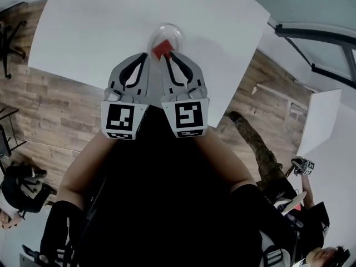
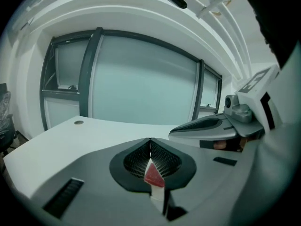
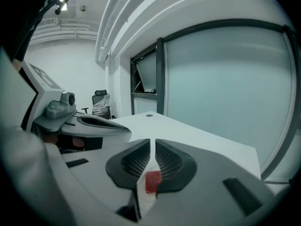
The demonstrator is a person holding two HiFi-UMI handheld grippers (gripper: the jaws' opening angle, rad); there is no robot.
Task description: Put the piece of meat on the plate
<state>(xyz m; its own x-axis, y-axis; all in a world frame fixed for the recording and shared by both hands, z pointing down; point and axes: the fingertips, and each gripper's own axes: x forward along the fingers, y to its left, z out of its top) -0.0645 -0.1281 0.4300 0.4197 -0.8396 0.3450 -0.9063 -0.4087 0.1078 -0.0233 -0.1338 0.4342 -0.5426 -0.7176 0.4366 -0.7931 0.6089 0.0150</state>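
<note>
Meat (image 1: 162, 49) lies on the clear plate (image 1: 176, 32), below and just ahead of the tips of the left gripper (image 2: 150, 141) and right gripper (image 3: 153, 141). Both jaw pairs are closed, apparently empty. The placing step looks complete, so the next move calls only for withdrawal.

We see the grey plastic left gripper (image 2: 150, 142) with black ribbed pads (image 2: 136, 161), jaws together at the tips. Small red wedge-shaped piece of meat (image 2: 154, 174) shows in its slit. Grey right gripper (image 2: 176, 132) just right of it, white flat table (image 2: 70, 135) beyond it, frosted glass wall (image 2: 141, 84) further back.
</note>
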